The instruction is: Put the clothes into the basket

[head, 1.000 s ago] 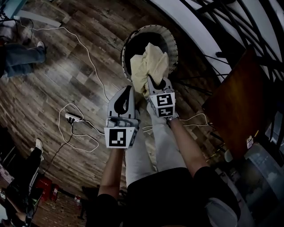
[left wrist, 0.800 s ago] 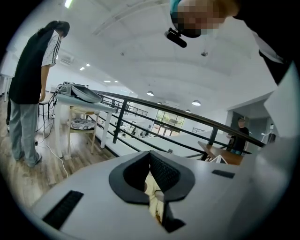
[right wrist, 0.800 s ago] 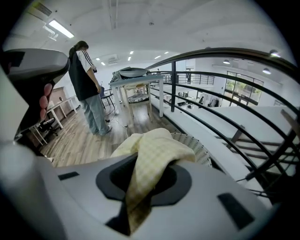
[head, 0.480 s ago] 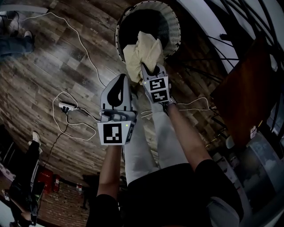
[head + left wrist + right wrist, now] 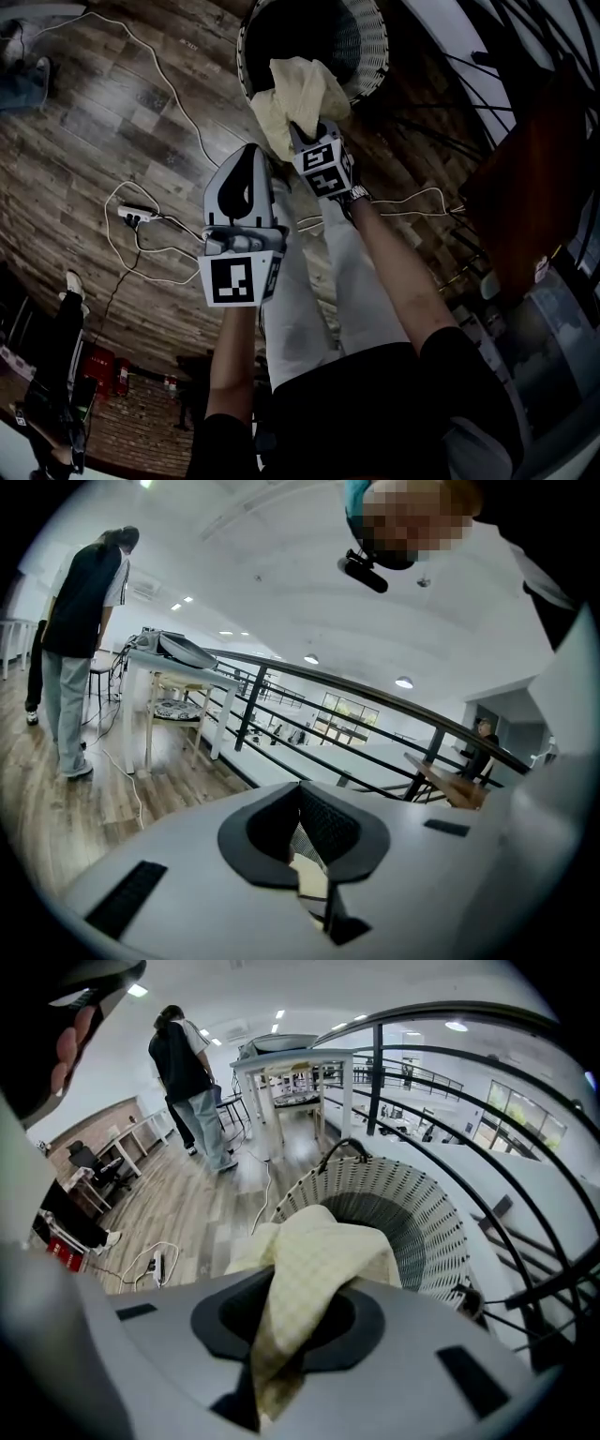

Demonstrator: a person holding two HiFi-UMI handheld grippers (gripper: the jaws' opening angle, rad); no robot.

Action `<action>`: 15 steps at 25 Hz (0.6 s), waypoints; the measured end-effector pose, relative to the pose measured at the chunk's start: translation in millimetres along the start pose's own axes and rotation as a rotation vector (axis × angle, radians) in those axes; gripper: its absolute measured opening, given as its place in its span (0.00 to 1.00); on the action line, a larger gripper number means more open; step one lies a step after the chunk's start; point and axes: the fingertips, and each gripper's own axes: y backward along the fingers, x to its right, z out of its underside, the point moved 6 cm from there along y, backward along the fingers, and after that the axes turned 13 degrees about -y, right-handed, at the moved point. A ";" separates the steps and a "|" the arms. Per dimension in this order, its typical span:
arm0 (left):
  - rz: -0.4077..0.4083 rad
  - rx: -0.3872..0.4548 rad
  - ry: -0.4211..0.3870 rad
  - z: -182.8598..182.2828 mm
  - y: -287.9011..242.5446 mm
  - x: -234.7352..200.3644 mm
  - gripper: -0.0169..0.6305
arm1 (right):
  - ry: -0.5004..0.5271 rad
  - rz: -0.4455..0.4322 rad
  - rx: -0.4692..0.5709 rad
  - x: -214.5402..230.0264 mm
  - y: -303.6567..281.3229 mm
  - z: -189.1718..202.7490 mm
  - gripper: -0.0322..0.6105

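Observation:
A pale yellow cloth (image 5: 295,94) hangs over the near rim of the round wicker basket (image 5: 370,42), which stands on the wood floor. My right gripper (image 5: 305,133) is shut on the cloth's lower end, just in front of the basket. In the right gripper view the cloth (image 5: 319,1251) bunches out between the jaws of this gripper (image 5: 291,1321), with the basket (image 5: 422,1213) right behind and dark inside. My left gripper (image 5: 251,157) is beside it on the left, shut and holding nothing. In its own view the left gripper (image 5: 302,808) has its pads together.
A white cable and power strip (image 5: 131,214) lie on the floor at left. A black railing (image 5: 487,66) and a brown board (image 5: 525,187) stand right of the basket. A person (image 5: 192,1082) stands by a white table (image 5: 291,1063) beyond.
My right gripper has sunk with the cloth toward the basket's near rim. The left gripper has come down a little beside it.

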 end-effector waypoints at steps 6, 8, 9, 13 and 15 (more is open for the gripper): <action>-0.014 -0.015 0.014 10.4 -0.8 -3.3 0.05 | -0.004 -0.036 -0.043 1.8 -20.7 2.7 0.18; -0.022 -0.015 0.016 13.7 -2.2 -5.1 0.05 | 0.011 -0.050 -0.055 0.8 -24.8 4.2 0.18; -0.026 -0.015 0.018 15.4 -3.2 -6.6 0.05 | 0.020 -0.055 -0.065 0.1 -27.7 5.4 0.19; -0.035 -0.023 0.036 20.2 -6.4 -10.1 0.05 | 0.029 -0.066 -0.101 -0.6 -39.4 10.4 0.19; -0.038 -0.025 0.038 21.8 -7.3 -11.9 0.05 | 0.024 -0.069 -0.119 -0.3 -45.0 11.9 0.19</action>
